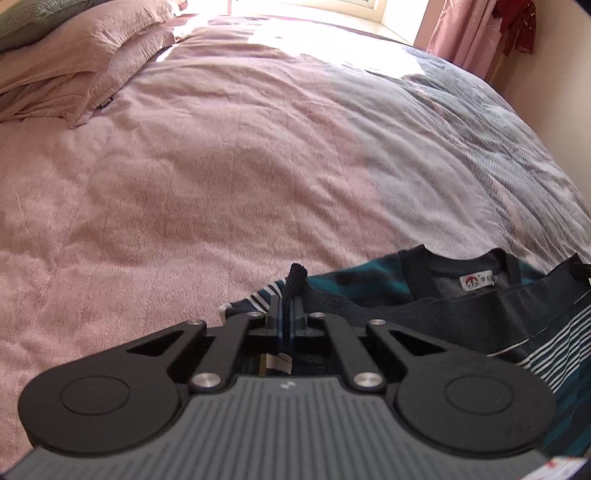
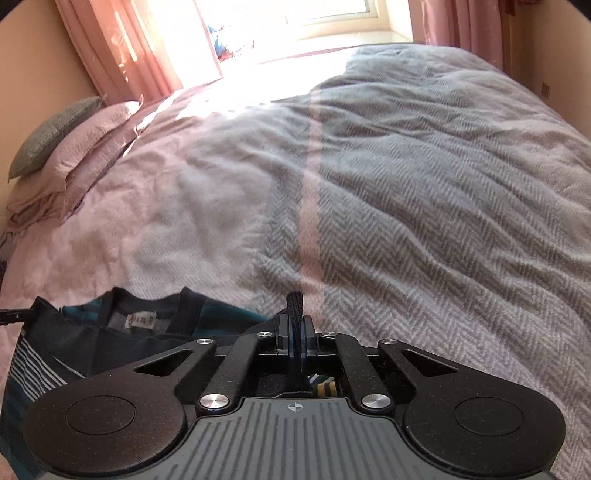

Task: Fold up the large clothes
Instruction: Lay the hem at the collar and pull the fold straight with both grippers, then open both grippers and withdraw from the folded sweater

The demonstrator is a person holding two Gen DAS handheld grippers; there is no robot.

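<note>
Left tool (image 1: 286, 314): clenched on a bunched dark ribbed edge of the striped sweater (image 1: 480, 317), a tuft of fabric poking out above the closed fingers.
Right tool (image 2: 295, 334): likewise clamped on a dark ribbed bit of the same garment, fabric sticking up between its fingers.
Striped sweater: teal, navy and white stripes, dark neckband with a small white label (image 1: 471, 283) showing; it spans between the two tools at the near edge of the bed, the neck opening lying between them.
Bed (image 2: 424, 206): covered by a pink and grey herringbone quilt, wide and free of other clothes ahead of the tools.
Pillows (image 1: 85, 70): pink, stacked at the head of the bed, well apart from the garment.
Window (image 2: 295, 14): bright, pink curtains on either side.
Step in hand: probably carrying or folding the sweater by two held points.
Next move: likely needs both tools moving together, keeping the fabric taut, then laying it flat on the quilt before letting go.
</note>
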